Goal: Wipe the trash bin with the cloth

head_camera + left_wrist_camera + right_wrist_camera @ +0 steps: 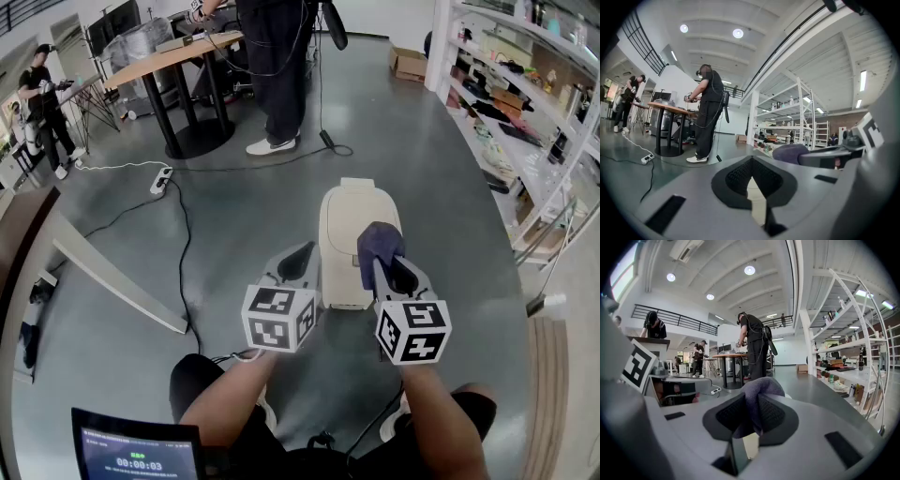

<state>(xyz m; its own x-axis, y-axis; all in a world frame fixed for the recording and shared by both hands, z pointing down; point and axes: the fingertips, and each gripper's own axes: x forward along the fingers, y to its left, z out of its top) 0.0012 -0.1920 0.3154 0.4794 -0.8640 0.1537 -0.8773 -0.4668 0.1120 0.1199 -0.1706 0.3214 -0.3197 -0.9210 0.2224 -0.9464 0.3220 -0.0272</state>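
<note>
- The trash bin (pixel 342 230), cream-coloured with its lid closed, stands on the grey floor (pixel 441 187) just ahead of the person's knees.
- The right gripper (pixel 384 264) has its jaws clamped on a bunched purple cloth (pixel 379 242). The right gripper view shows the fabric squeezed between the dark pads and bulging above their tips.
- In the head view the cloth lies over the bin's right side. Whether it touches the bin cannot be told.
- The left gripper (pixel 298 253) sits by the bin's left side. In the left gripper view its pads meet at the tips with nothing between them, and a sliver of the cream bin shows below.
- Farther off, a standing person (pixel 277 66) is at a round table (pixel 178 52).
- A power strip (pixel 161 178) lies on the floor, and white shelving (pixel 525 103) lines the right.
</note>
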